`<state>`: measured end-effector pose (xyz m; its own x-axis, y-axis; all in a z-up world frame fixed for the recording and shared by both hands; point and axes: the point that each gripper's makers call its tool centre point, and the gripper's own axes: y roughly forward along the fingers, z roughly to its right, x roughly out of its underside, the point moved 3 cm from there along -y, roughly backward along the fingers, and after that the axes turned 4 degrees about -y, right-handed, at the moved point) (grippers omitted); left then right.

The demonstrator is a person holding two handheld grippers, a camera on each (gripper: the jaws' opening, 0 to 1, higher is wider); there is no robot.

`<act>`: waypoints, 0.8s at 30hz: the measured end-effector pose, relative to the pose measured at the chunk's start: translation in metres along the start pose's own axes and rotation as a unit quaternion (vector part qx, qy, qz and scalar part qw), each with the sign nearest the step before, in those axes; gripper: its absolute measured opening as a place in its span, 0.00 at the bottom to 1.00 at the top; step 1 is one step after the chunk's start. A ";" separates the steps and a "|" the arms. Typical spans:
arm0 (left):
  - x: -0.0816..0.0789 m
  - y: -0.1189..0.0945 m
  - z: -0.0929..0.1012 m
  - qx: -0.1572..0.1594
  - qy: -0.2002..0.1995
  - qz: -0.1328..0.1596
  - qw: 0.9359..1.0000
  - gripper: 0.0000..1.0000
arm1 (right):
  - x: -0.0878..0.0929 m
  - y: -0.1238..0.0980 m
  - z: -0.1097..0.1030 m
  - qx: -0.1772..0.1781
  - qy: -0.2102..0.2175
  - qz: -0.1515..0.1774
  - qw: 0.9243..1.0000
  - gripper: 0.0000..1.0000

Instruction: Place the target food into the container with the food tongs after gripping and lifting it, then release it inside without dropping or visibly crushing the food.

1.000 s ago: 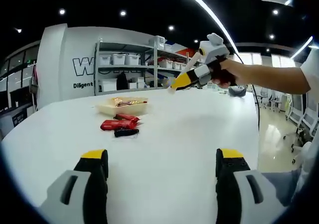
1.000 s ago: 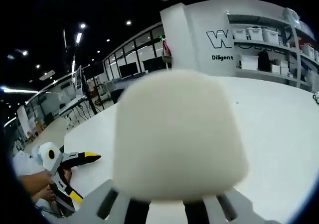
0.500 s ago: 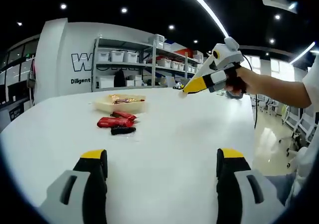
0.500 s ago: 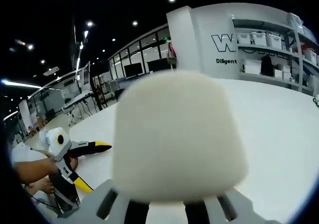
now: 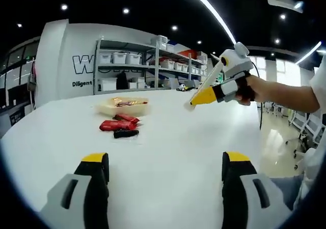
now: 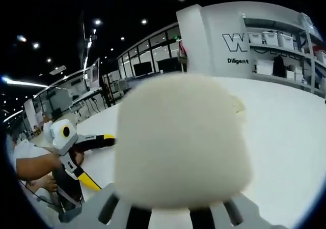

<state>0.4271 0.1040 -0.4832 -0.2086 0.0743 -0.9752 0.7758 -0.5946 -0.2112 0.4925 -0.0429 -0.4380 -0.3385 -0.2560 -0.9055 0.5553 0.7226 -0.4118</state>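
A shallow beige container (image 5: 123, 106) with food in it sits far back on the white table (image 5: 173, 137). Two red snack packets (image 5: 115, 125) and a dark one (image 5: 125, 134) lie just in front of it. My left gripper (image 5: 165, 160) stands open over the near table, nothing between its yellow-tipped fingers. A hand holds my right gripper (image 5: 193, 104) in the air to the right of the container, tips slanting down. A blurred white tong end (image 6: 182, 140) rises close to the lens, and my right gripper (image 6: 175, 201) is shut on it. The left gripper (image 6: 98, 160) shows at lower left.
Shelves with white bins (image 5: 127, 60) stand behind the table against a grey wall. Bare table top stretches between my left gripper and the packets. A person's forearm (image 5: 290, 94) reaches in from the right. More desks and windows (image 6: 147, 66) lie far off.
In the left gripper view, the right gripper has drifted right and tipped its nose downward. In the right gripper view, the left gripper now looks nearer and higher. The packets and container have not moved.
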 end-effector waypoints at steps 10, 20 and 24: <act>-0.008 -0.004 -0.005 -0.015 0.003 0.029 0.999 0.91 | -0.021 0.034 -0.025 -0.025 -0.023 -0.008 0.999 0.18; -0.006 -0.002 -0.002 -0.011 0.016 0.024 1.000 0.93 | -0.025 0.090 -0.042 -0.043 -0.044 -0.032 0.998 0.19; -0.008 -0.003 -0.002 -0.009 0.004 0.028 1.000 0.94 | -0.025 0.101 -0.046 -0.042 -0.053 -0.040 0.997 0.19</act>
<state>0.4283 0.1069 -0.4750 -0.1606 0.0472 -0.9859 0.7962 -0.5841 -0.1577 0.5220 0.0657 -0.4520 -0.2949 -0.3773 -0.8779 0.4624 0.7476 -0.4767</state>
